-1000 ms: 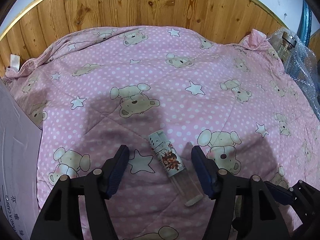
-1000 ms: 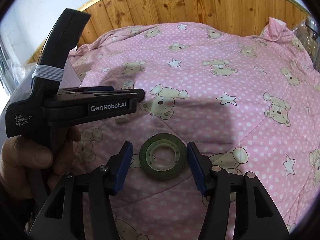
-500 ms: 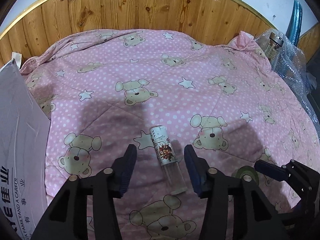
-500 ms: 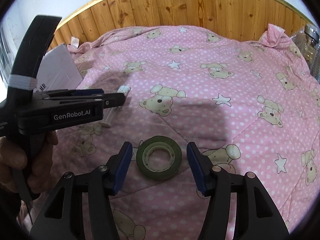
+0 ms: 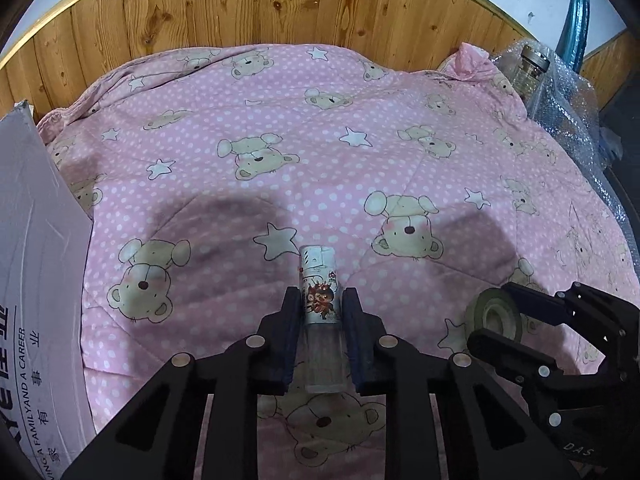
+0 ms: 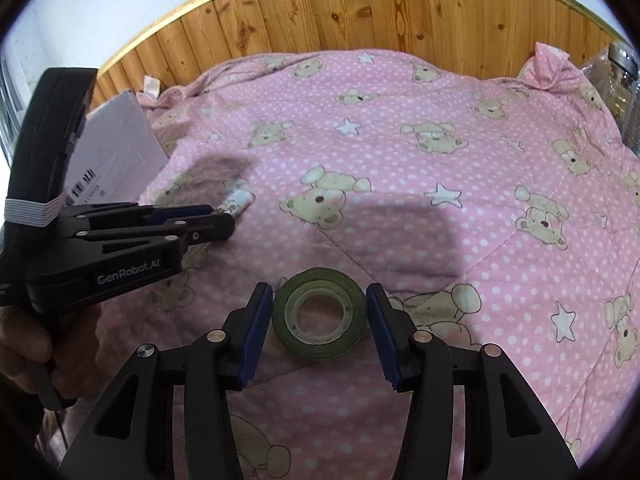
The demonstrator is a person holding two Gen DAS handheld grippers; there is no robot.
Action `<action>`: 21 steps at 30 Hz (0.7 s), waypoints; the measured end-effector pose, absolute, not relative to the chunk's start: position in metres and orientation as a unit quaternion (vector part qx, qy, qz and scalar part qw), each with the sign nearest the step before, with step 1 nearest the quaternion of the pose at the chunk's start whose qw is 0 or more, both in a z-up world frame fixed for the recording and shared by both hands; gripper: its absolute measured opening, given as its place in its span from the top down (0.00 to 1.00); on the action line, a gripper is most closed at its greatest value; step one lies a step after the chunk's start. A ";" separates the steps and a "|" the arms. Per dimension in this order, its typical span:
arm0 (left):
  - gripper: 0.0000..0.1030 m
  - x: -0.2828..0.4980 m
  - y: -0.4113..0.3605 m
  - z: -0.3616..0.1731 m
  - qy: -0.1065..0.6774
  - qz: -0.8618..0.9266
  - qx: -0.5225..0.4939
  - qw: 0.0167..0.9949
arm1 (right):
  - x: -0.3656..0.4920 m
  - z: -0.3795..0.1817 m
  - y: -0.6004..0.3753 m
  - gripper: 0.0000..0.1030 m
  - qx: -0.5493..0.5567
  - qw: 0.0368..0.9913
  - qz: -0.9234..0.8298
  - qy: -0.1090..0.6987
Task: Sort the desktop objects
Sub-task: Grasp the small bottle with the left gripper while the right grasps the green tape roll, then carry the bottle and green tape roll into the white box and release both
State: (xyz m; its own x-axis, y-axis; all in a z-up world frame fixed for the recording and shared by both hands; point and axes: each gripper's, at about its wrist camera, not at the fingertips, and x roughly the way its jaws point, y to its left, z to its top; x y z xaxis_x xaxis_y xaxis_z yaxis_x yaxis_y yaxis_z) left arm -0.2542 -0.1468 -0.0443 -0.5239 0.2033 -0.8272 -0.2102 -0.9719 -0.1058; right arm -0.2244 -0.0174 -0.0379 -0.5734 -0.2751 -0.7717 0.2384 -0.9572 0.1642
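A lighter (image 5: 320, 300) with a cartoon sticker lies lengthwise between my left gripper's (image 5: 320, 308) fingers, and both pads press its sides. From the right wrist view the left gripper (image 6: 224, 220) is at the left, with the lighter's white tip (image 6: 239, 201) poking out past it. A dark green tape roll (image 6: 320, 312) sits between the blue pads of my right gripper (image 6: 319, 304), touching both. In the left wrist view the tape roll (image 5: 494, 314) shows at the right, tilted up inside the right gripper (image 5: 516, 320). Everything rests over a pink bear-print quilt (image 5: 360, 160).
A white cardboard box (image 5: 36, 280) stands at the left edge, also visible as the box (image 6: 116, 148) behind the left gripper. A glass jar (image 5: 534, 68) sits in bubble wrap at the far right. A wooden panel wall (image 5: 280, 8) bounds the back. A hand (image 6: 24, 344) holds the left gripper.
The left gripper's fingers closed in onto the lighter, which was lying loose between them. The right gripper's fingers narrowed onto the tape roll. The white box came further into view.
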 end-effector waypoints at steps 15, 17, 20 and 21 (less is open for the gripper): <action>0.80 -0.238 -0.153 -0.032 0.010 0.882 -0.459 0.109 | -0.214 -0.031 -0.019 0.52 0.427 0.155 -0.891 -0.022; 0.80 -0.234 -0.153 -0.028 0.004 0.882 -0.457 0.112 | -0.213 -0.029 -0.018 0.52 0.426 0.156 -0.891 -0.025; 0.80 -0.226 -0.154 -0.019 -0.002 0.885 -0.453 0.113 | -0.211 -0.026 -0.018 0.52 0.424 0.163 -0.890 -0.034; 0.80 -0.224 -0.154 -0.016 -0.004 0.885 -0.451 0.113 | -0.211 -0.025 -0.018 0.52 0.424 0.167 -0.890 -0.037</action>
